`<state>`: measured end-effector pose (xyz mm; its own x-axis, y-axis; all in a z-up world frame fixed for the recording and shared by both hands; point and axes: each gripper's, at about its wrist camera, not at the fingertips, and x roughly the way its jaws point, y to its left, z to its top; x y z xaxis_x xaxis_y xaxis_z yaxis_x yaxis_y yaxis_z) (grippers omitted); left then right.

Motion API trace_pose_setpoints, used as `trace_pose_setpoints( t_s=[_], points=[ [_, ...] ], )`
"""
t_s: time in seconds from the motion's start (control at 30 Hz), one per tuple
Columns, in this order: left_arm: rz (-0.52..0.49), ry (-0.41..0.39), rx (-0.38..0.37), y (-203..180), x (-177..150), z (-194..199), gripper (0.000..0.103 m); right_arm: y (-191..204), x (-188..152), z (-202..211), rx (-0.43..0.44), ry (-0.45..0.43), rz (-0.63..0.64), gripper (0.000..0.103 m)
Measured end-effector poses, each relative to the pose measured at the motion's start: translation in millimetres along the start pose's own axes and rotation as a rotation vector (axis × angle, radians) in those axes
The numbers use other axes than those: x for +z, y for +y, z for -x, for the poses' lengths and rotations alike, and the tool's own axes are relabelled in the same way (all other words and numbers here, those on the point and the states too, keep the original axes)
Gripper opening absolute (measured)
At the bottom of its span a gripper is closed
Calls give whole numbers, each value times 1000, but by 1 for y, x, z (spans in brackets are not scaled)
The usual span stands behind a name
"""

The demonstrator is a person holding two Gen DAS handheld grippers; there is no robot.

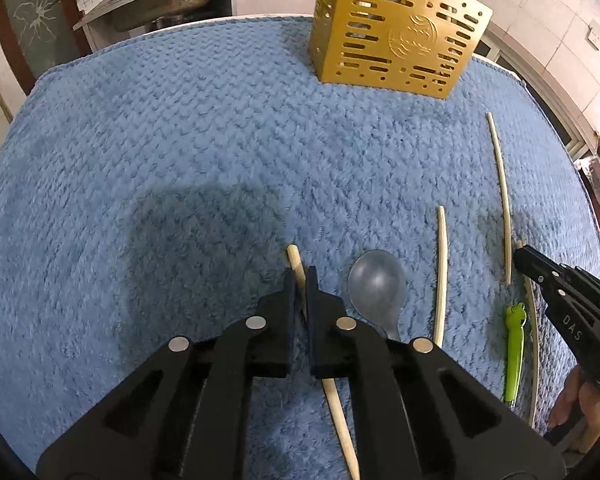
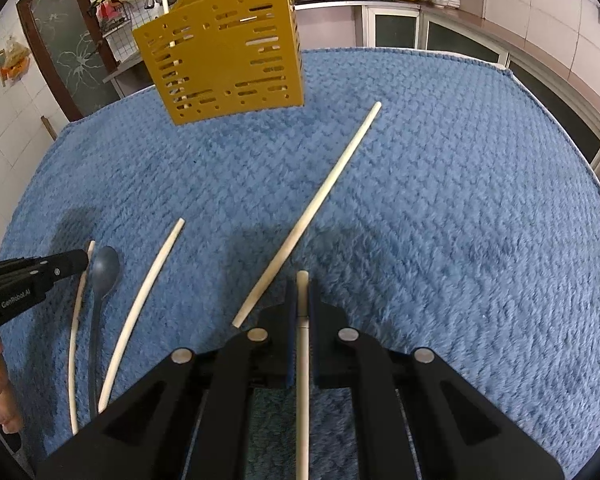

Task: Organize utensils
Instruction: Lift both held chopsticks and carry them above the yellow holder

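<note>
Nearest the lens: left gripper (image 1: 300, 280), jaws closed on one pale chopstick (image 1: 296, 260) lying on the blue towel (image 1: 180, 140); right gripper (image 2: 302, 292), jaws likewise clamped on one chopstick (image 2: 302, 344). Largest item, one gold slotted utensil holder (image 2: 228, 56), upright at the towel's far edge, one chopstick and a grey utensil standing inside. Loose on the towel: two further pale chopsticks (image 2: 312, 208), one grey spoon (image 1: 376, 284), one green frog-headed utensil (image 1: 514, 344) beside the right gripper.
</note>
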<state>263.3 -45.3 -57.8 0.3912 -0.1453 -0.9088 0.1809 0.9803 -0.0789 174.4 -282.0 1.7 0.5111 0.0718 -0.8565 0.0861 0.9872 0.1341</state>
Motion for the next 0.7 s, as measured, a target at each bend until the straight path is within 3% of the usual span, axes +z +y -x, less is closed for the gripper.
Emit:
trace_pose_setpoints(
  t_s=[0.5, 0.7],
  points=[
    [9, 11, -3, 0, 3, -5, 6, 1, 4, -1, -3, 37, 14, 6],
    [18, -42, -47, 4, 0, 16, 5, -5, 8, 27, 33, -50, -21, 6]
  ],
)
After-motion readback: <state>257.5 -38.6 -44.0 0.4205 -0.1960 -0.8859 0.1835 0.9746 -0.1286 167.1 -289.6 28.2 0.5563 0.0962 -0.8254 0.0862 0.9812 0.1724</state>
